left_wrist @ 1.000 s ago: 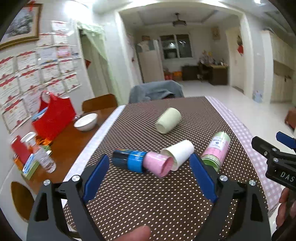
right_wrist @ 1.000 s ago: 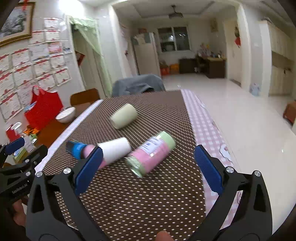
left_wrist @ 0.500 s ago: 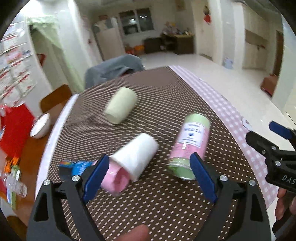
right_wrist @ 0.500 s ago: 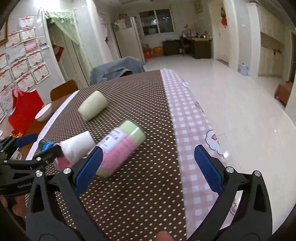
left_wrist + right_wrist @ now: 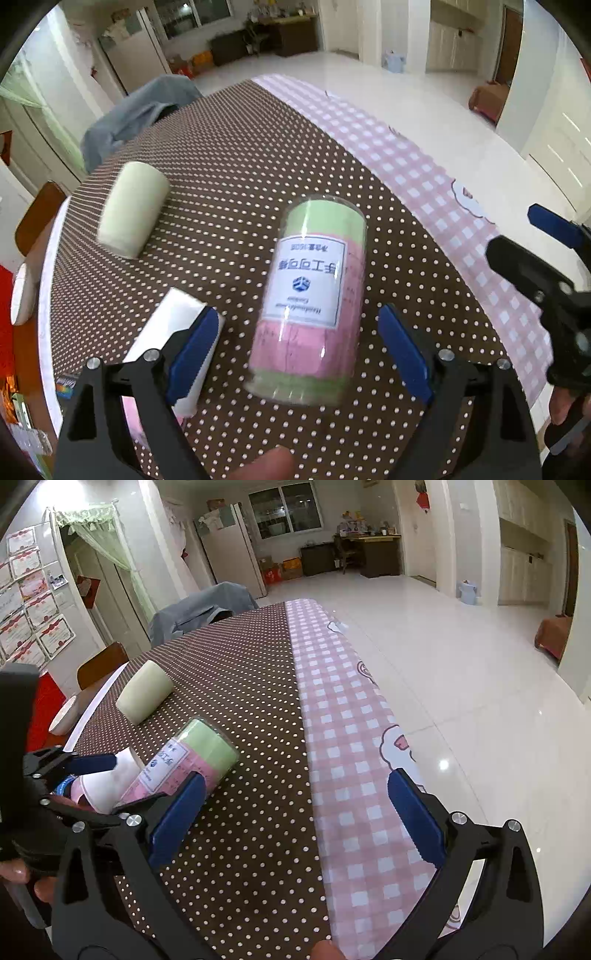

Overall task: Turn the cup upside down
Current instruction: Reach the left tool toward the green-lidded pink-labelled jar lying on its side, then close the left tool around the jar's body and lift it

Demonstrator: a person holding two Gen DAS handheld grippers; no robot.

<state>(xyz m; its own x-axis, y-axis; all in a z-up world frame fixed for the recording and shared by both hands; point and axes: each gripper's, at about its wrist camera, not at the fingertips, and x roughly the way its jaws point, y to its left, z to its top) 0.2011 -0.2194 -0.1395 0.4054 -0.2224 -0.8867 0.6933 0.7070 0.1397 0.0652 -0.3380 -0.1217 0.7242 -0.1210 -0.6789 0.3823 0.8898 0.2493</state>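
Note:
A clear cup [image 5: 310, 299] with green and pink contents and a white label lies on its side on the dotted brown tablecloth [image 5: 236, 155]. My left gripper [image 5: 299, 347] is open, its jaws on either side of the cup's near end, not touching. A white cup [image 5: 166, 332] lies on its side behind the left finger, next to a pink cup [image 5: 133, 413]. A pale green cup [image 5: 129, 210] lies further back. My right gripper [image 5: 295, 808] is open and empty over the pink checked cloth [image 5: 354, 760]; the clear cup [image 5: 188, 760] shows at its left.
A chair draped with grey cloth [image 5: 136, 110] stands at the table's far end. A white bowl [image 5: 20, 295] and a red bag [image 5: 44, 705] sit on the wooden table at left. The table's right edge drops to a tiled floor [image 5: 480, 664].
My left gripper has swung right and moved in, from facing the pink and white cups to straddling the clear labelled cup. My right gripper has swung right toward the checked cloth.

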